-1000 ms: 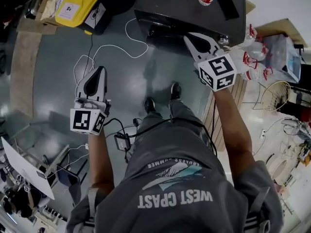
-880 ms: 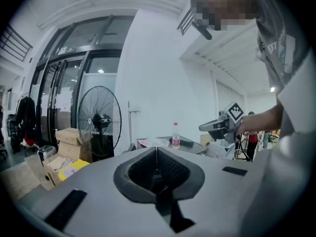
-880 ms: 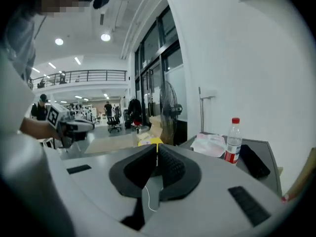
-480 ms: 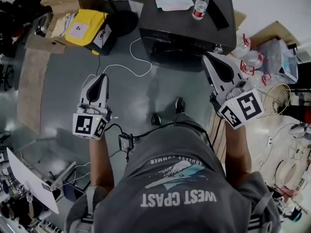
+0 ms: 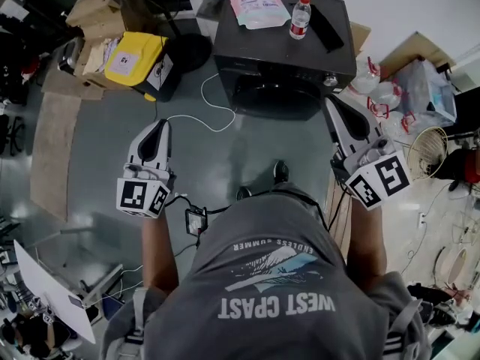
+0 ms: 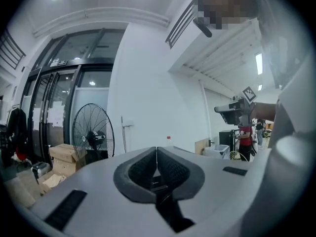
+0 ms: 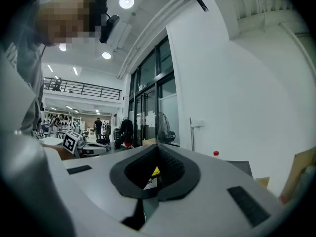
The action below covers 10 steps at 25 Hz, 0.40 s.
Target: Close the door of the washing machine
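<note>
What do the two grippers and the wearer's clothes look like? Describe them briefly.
The left gripper and right gripper are pale grey wedges with dark padded jaws, each ending in a white cube of black square markers. The person wears a grey T-shirt with white print.

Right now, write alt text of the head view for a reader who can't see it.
Seen from above, a person holds a shut left gripper and shut right gripper before a dark washing machine whose door looks closed. A water bottle and a pink packet sit on top.
</note>
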### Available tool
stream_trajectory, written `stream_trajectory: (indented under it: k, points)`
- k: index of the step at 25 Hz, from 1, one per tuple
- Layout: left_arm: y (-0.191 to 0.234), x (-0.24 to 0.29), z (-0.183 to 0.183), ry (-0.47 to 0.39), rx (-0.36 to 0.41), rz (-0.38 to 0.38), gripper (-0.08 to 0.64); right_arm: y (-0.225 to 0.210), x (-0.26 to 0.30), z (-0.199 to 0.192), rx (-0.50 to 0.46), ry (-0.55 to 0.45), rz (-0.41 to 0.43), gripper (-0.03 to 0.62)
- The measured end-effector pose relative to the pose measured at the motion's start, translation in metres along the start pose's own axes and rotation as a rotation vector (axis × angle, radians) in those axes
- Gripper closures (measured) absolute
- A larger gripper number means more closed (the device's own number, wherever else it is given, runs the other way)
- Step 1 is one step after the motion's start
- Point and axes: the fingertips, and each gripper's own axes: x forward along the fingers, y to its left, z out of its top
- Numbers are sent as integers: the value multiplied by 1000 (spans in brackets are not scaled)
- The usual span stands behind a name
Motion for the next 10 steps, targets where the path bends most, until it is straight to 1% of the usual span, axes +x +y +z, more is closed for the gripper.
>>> stream_trajectory:
  k: [10]
  points:
    - [-2,-6,-4,1,-2,-2,541,2,-6,-8,-2,15,-18,565]
